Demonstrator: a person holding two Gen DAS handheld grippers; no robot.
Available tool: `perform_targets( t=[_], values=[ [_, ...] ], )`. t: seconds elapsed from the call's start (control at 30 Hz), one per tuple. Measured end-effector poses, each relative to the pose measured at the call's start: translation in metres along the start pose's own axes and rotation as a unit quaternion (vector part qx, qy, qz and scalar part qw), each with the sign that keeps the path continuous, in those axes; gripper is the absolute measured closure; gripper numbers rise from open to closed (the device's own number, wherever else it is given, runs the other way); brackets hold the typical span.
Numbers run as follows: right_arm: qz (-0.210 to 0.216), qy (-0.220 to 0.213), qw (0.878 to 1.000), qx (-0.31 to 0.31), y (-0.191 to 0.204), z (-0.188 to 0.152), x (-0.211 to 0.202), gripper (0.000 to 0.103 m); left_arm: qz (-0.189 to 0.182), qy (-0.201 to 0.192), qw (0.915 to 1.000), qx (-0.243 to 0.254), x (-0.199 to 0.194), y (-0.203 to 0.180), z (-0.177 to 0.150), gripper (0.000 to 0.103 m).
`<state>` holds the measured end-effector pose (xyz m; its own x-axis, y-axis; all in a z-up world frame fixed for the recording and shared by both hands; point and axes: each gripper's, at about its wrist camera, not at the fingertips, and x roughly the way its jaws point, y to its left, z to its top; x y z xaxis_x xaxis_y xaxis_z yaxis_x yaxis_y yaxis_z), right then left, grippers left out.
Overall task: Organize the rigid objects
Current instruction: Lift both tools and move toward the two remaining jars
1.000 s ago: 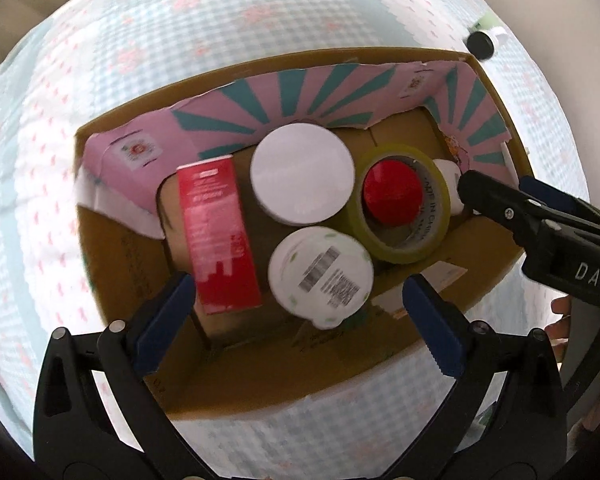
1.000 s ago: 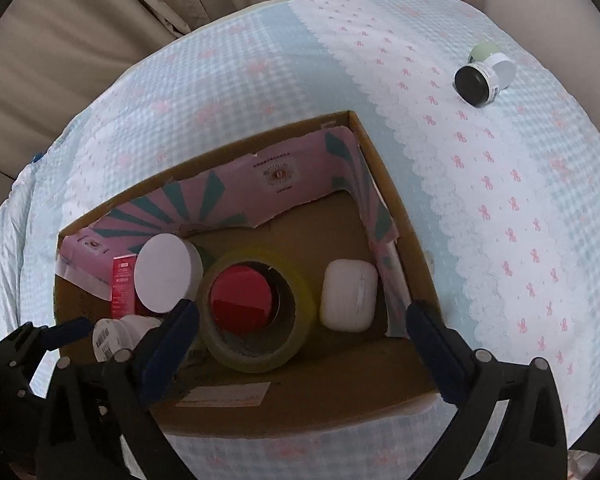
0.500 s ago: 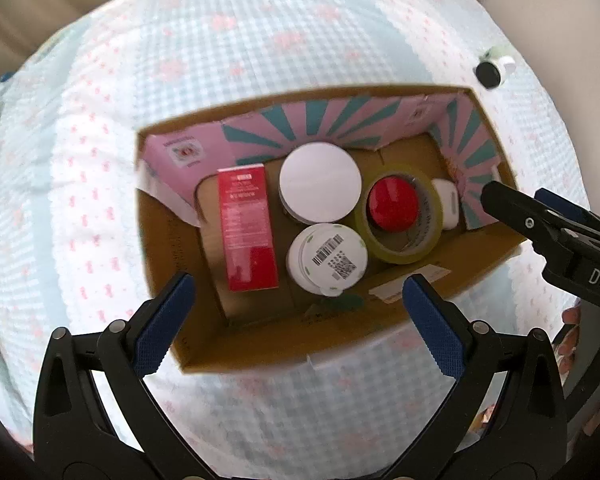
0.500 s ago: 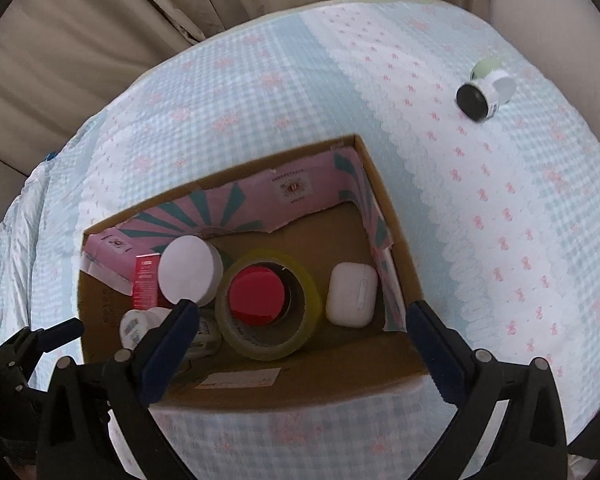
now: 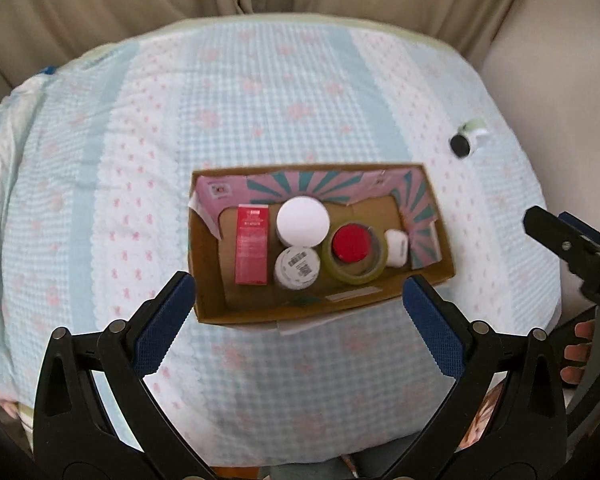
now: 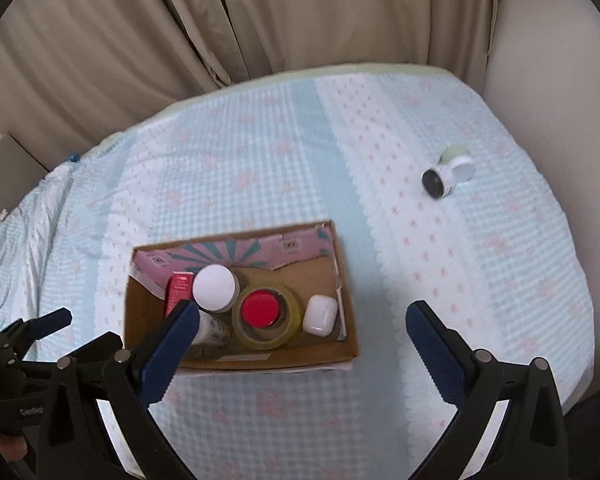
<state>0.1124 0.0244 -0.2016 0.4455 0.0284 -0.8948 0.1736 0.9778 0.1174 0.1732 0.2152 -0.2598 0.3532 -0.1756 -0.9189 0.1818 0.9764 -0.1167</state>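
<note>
Both tongs are hanging above the bed (image 5: 300,360), over its blue checked cover. My left tongs (image 5: 300,304) are gaping wide, blue pads far apart, gripping nothing. My right tongs (image 6: 302,332) are gaping just as wide and are carrying nothing either. In the left view the right tongs are poking in at the right edge, with a hand (image 5: 578,354) showing beneath them.

The cardboard box (image 5: 440,240) is sitting on the cover, well below both tongs. A pink and teal paper lining is standing along its far wall. Inside, running left to right: a red carton (image 5: 252,244) lying flat; a white round lid (image 5: 303,221) with a barcoded jar (image 5: 297,268) just beside it on the near side; a roll of tape (image 5: 354,278) lying flat with a red cap (image 5: 351,243) sitting inside its ring; and a white earbud case (image 5: 396,247) at the right end.

A small bottle (image 6: 446,178) with a black end is lying on its side on the cover, well apart from the box, far right. Beige curtains (image 6: 260,20) are hanging behind the bed.
</note>
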Motion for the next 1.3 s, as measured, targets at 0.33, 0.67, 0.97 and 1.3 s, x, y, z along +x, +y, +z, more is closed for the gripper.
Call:
perform_targets(
  t=[0.33, 0.67, 0.97, 1.3],
  values=[
    [-0.012, -0.04, 0.999, -0.022, -0.06, 0.035, -0.074, 0.0, 0.022, -0.051, 0.9985, -0.002, -0.047, -0.068, 0.015, 0.0],
    [0.026, -0.054, 0.996, -0.06, -0.162, 0.084, -0.106, 0.0, 0.027, -0.104, 0.9929, -0.05, -0.064, -0.186, 0.043, 0.0],
    [0.035, -0.066, 0.992, -0.105, -0.24, 0.134, -0.102, 0.0, -0.004, -0.11, 0.9925, -0.053, -0.044, -0.27, 0.071, 0.0],
    [0.073, -0.081, 0.987, -0.118, -0.282, 0.175, -0.074, 0.0, -0.031, -0.089, 0.9951, 0.033, 0.012, -0.321, 0.118, 0.0]
  ],
)
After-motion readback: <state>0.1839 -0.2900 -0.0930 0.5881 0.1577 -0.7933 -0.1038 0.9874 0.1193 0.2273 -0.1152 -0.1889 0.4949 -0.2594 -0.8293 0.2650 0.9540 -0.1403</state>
